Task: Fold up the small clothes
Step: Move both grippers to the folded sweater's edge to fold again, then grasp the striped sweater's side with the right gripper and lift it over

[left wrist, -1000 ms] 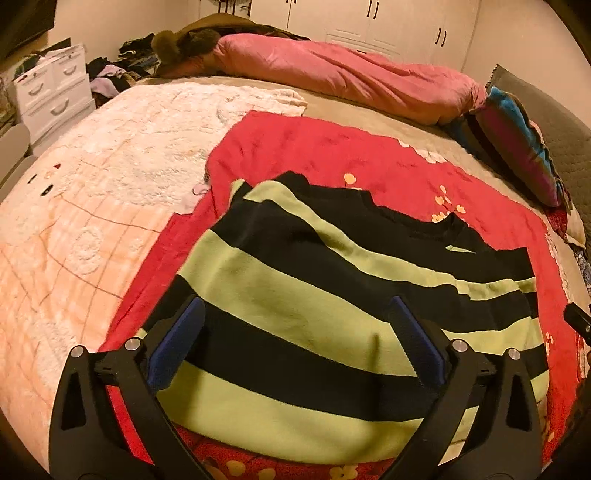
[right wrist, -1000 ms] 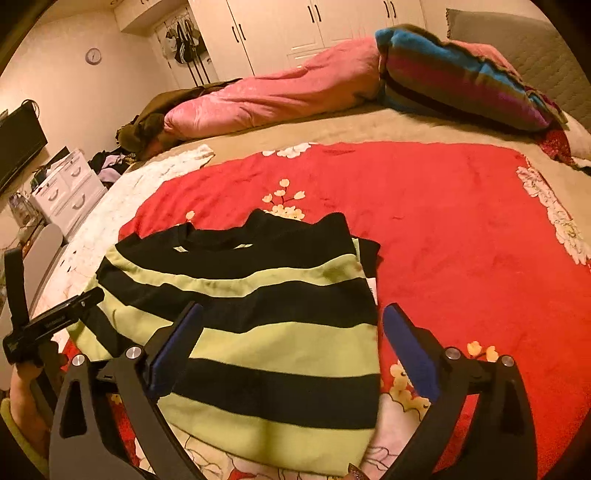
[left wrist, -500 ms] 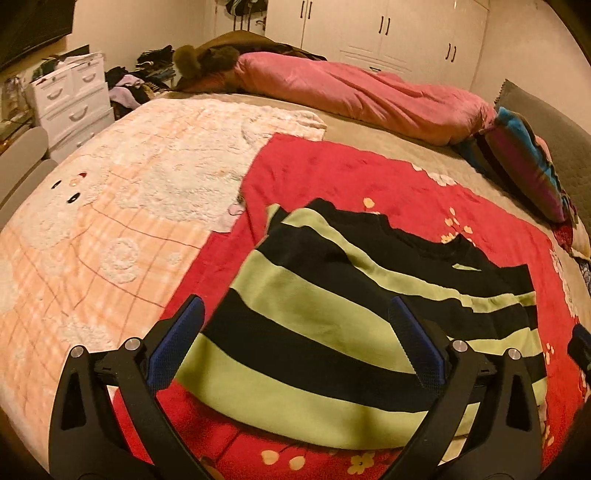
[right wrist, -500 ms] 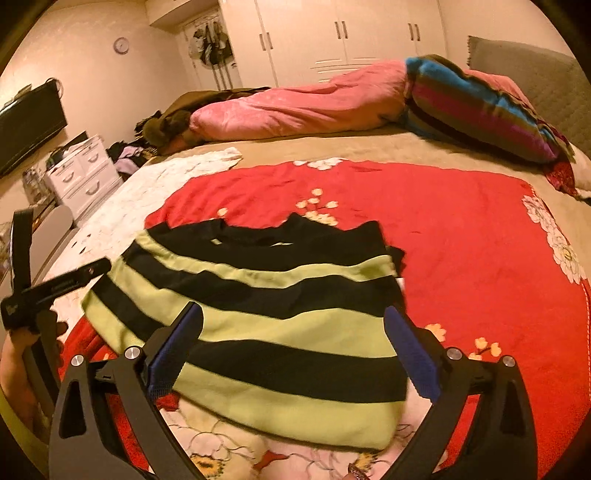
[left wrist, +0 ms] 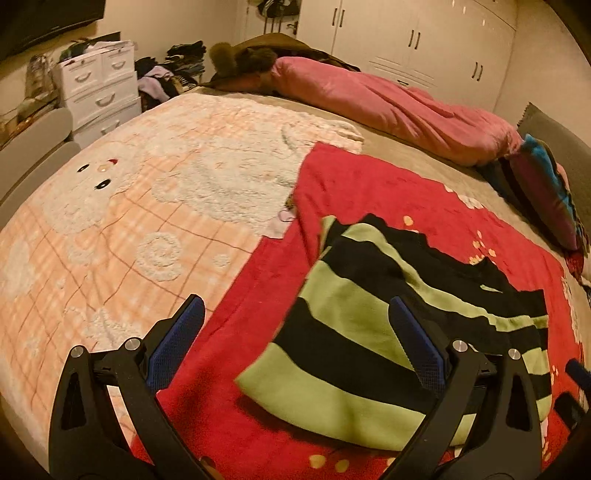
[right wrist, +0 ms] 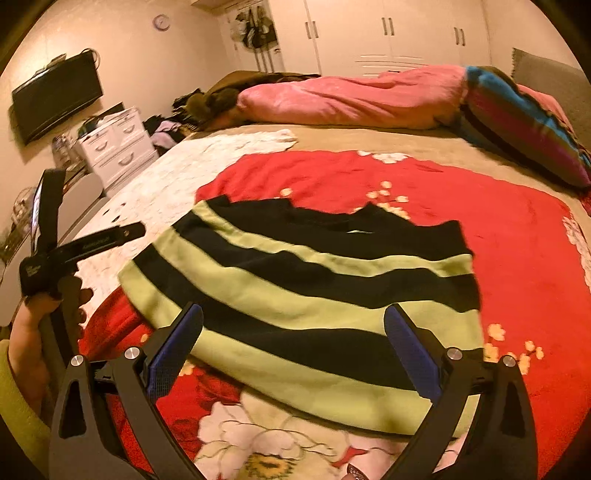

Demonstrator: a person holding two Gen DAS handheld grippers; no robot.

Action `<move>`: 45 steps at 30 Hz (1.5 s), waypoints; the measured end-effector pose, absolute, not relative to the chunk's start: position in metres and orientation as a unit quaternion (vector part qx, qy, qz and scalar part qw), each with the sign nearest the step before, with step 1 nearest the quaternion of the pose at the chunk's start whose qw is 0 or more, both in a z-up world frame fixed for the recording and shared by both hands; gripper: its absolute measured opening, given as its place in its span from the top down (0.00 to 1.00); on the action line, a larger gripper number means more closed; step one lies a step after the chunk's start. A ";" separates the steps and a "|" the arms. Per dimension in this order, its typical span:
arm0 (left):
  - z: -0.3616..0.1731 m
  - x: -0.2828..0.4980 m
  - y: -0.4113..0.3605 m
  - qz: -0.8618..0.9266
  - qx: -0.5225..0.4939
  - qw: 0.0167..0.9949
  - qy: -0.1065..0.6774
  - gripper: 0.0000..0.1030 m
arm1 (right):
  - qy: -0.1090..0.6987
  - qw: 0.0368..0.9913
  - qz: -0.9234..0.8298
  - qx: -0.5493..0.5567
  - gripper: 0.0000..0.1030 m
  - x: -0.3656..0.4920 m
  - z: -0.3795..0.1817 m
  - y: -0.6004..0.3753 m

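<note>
Far left in the right wrist view, a person's hand [right wrist: 29, 332] w/ a yellow-green sleeve [right wrist: 14, 398] grips the handle of the left gripper [right wrist: 92, 242], seen side-on there — fingers can't be judged from that angle, but the left wrist view shows the left gripper [left wrist: 295, 343] w/ blue pads [left wrist: 177, 343] spread wide, nothing between them. Behind it on the wall: a black TV [right wrist: 55, 96], and below that a white drawer unit [right wrist: 118, 144] w/ clutter beside it. Next over, a peach-and-white fluffy blanket [left wrist: 129, 206] covers the left part of the bed, its edge meeting a red floral blanket [left wrist: 369, 192] that fills the middle. The task item, a striped sweater [right wrist: 306, 291] — black and light green bands — lies flat on the red blanket, folded w/ the black neckline edge at the far side and the green hem nearest the cameras. In the left wrist view the sweater sits right of center; the left pad hangs over bare red blanket, the right pad over the stripes. The right gripper [right wrist: 291, 350] is also spread wide & empty, both pads over the sweater's near hem; can't tell if they touch the fabric. Across the back of the bed: a rolled pink duvet [right wrist: 351, 99], a brown fur-trimmed coat [right wrist: 221, 99] at its left end. Far right, a multicolor striped pillow [right wrist: 517, 122] by a grey headboard [right wrist: 546, 70]. White wardrobe doors [right wrist: 388, 33] line the back wall.
</note>
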State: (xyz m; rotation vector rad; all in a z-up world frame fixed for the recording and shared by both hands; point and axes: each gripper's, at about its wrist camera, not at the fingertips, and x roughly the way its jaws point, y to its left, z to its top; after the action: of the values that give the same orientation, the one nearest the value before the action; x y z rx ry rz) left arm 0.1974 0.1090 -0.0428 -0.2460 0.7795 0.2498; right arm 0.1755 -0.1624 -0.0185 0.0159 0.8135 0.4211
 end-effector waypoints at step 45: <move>-0.068 0.182 0.189 0.169 -0.245 0.885 0.357 0.09 | 0.363 0.869 0.220 -0.256 0.15 0.194 -0.117 0.046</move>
State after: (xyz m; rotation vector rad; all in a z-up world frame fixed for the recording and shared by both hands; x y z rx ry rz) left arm 0.1820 0.1894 -0.0684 -0.5103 0.7436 0.3510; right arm 0.1938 0.0459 -0.1169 -0.5348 0.7598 0.4606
